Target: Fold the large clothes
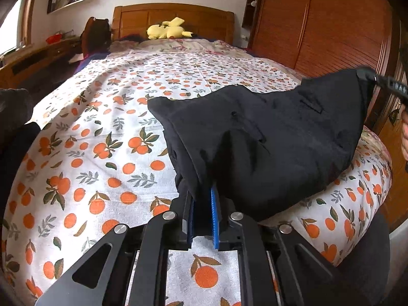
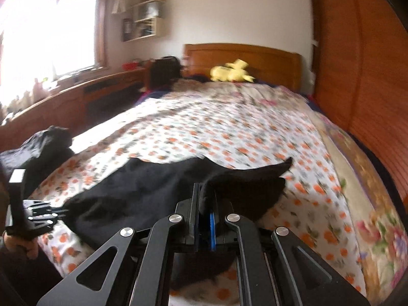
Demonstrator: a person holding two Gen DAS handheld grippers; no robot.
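My right wrist view is blurred, so the bedspread (image 2: 229,132) pattern smears there. Both sets of fingertips are buried in fabric. My left hand-held gripper (image 1: 202,199) is pinched narrow on a bunched edge of the black garment (image 1: 267,137); my right hand-held gripper (image 2: 205,199) is clamped on another corner. The garment lies across the bed's near end, at 1 o'clock from the left gripper.

Far of the black garment (image 1: 267,137) the orange-print bedspread (image 1: 107,117) lies open up to the yellow plush (image 1: 168,29); the wardrobe (image 1: 326,20) probably crowds the right edge.
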